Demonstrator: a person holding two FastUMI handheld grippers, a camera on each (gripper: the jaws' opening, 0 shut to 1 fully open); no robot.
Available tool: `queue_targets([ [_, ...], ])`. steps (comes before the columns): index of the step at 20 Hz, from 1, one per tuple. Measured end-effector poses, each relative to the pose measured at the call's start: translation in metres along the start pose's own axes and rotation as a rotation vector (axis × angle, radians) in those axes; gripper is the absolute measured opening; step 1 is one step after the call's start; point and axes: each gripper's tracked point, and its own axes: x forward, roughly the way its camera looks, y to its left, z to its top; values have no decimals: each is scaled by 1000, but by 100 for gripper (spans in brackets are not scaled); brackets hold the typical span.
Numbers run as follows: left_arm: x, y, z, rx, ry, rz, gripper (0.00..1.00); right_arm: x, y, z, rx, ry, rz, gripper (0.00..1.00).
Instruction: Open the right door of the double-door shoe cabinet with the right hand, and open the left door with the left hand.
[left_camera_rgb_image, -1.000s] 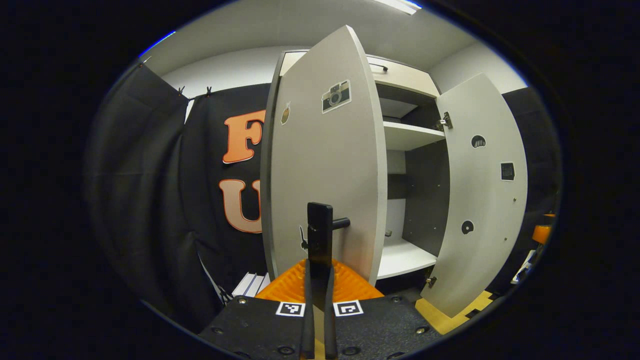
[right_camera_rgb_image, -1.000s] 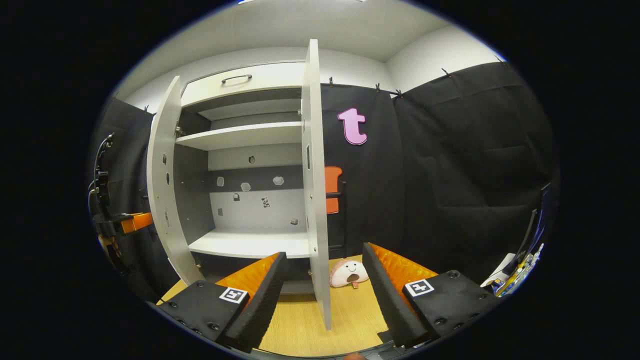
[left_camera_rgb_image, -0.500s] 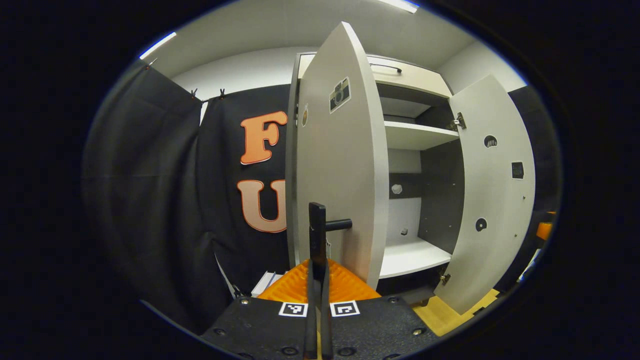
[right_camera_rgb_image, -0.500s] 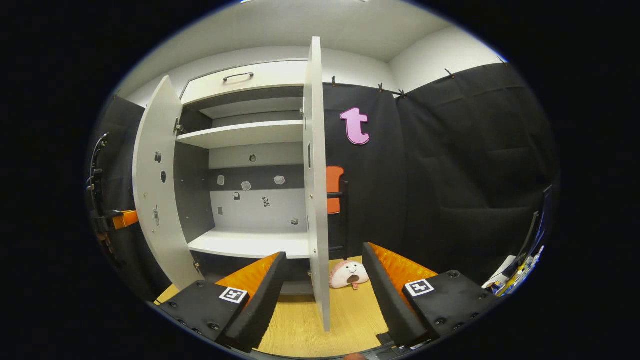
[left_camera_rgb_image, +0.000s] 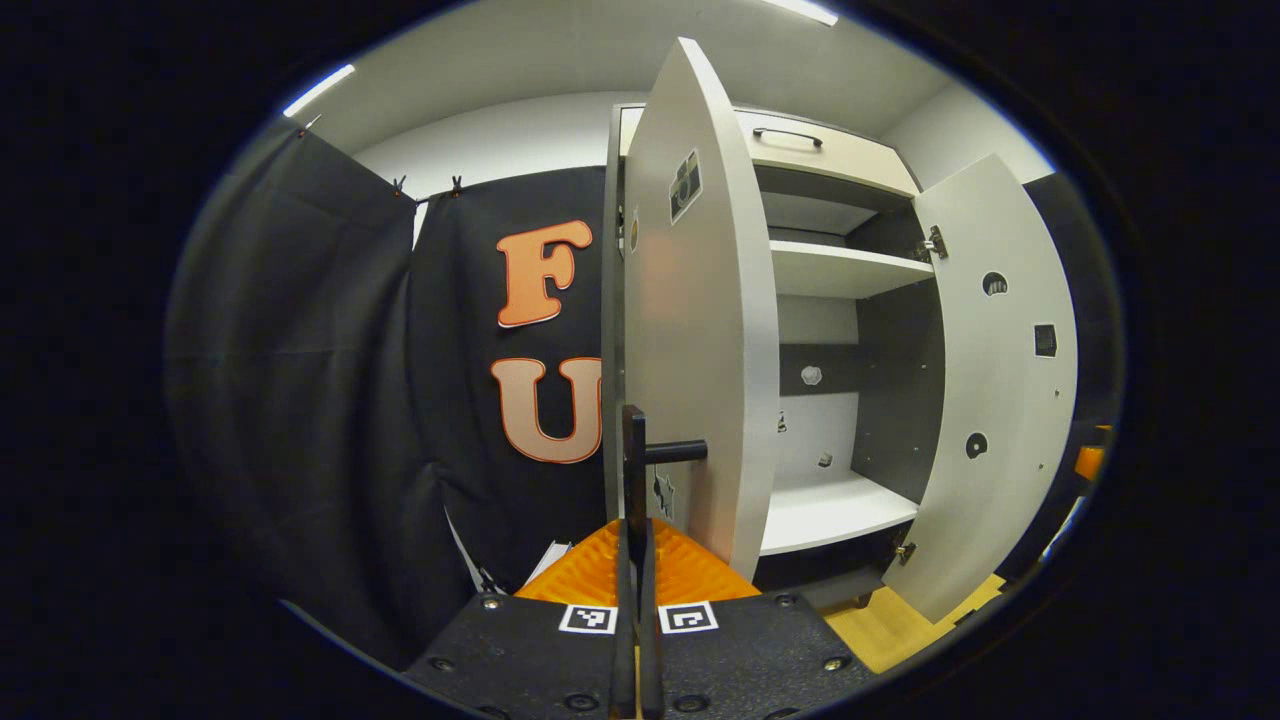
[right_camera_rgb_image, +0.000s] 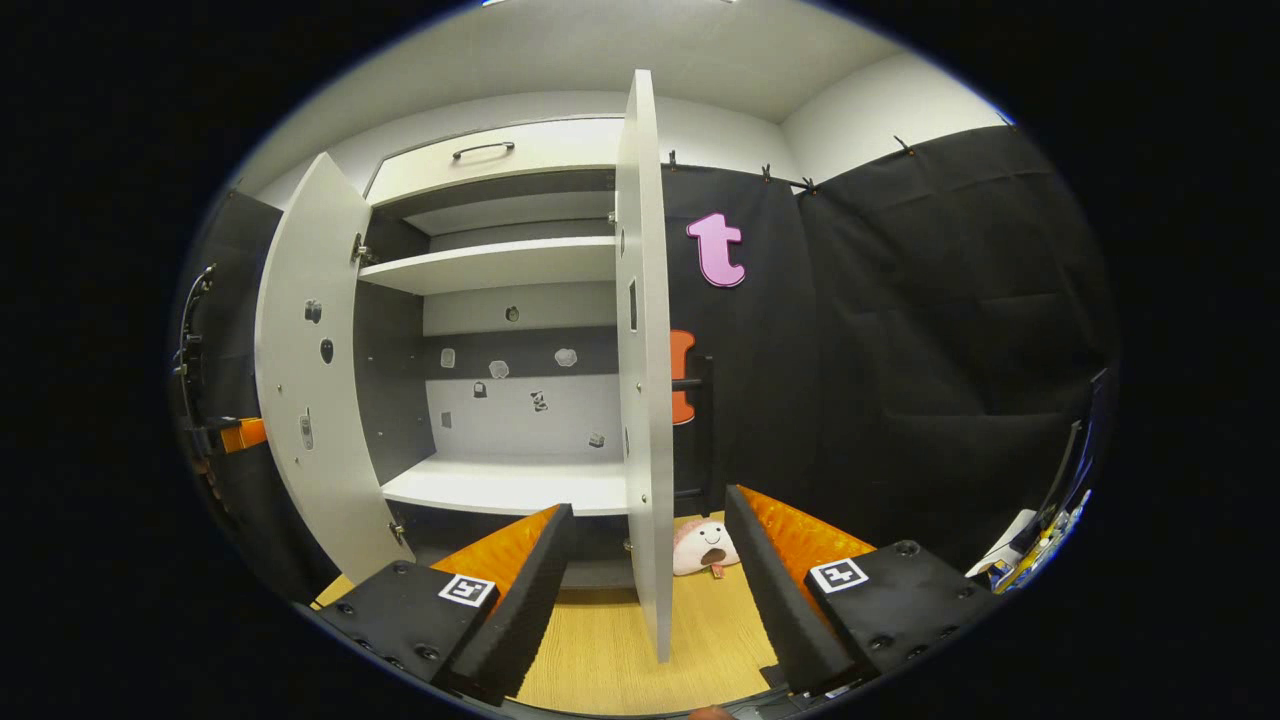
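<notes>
In the left gripper view the left door (left_camera_rgb_image: 700, 330) stands swung out, seen almost edge on. Its black bar handle (left_camera_rgb_image: 634, 450) sits between the fingers of my left gripper (left_camera_rgb_image: 636, 530), which is shut on it. Farther right the right door (left_camera_rgb_image: 1000, 400) hangs wide open, baring the shelves (left_camera_rgb_image: 835, 270). In the right gripper view the right door (right_camera_rgb_image: 645, 350) is edge on between the spread fingers of my right gripper (right_camera_rgb_image: 648, 505), which is open and not touching it. The right door's handle (right_camera_rgb_image: 703, 420) shows just behind the door. The left door (right_camera_rgb_image: 310, 380) stands open at the left, with the left gripper (right_camera_rgb_image: 240, 435) beyond it.
Black cloth walls close in both sides of the cabinet. A drawer with a handle (right_camera_rgb_image: 482, 150) tops the cabinet. A small plush toy (right_camera_rgb_image: 702, 545) lies on the wooden floor (right_camera_rgb_image: 600, 640) beside the right door.
The left door has swung farther open with my left gripper still shut on its handle. The right gripper has stayed open astride the right door's edge.
</notes>
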Motion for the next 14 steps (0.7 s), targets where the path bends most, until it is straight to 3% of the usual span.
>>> queue_targets([
  [7,-29,29,5,-49,-11,6,1,4,9,-1,1,5,11,89],
  [9,-46,44,7,-33,-17,42,0,6,10,0,-5,5,10,89],
  [14,-62,45,0,-69,4,38,0,15,15,-4,-7,14,9,89],
])
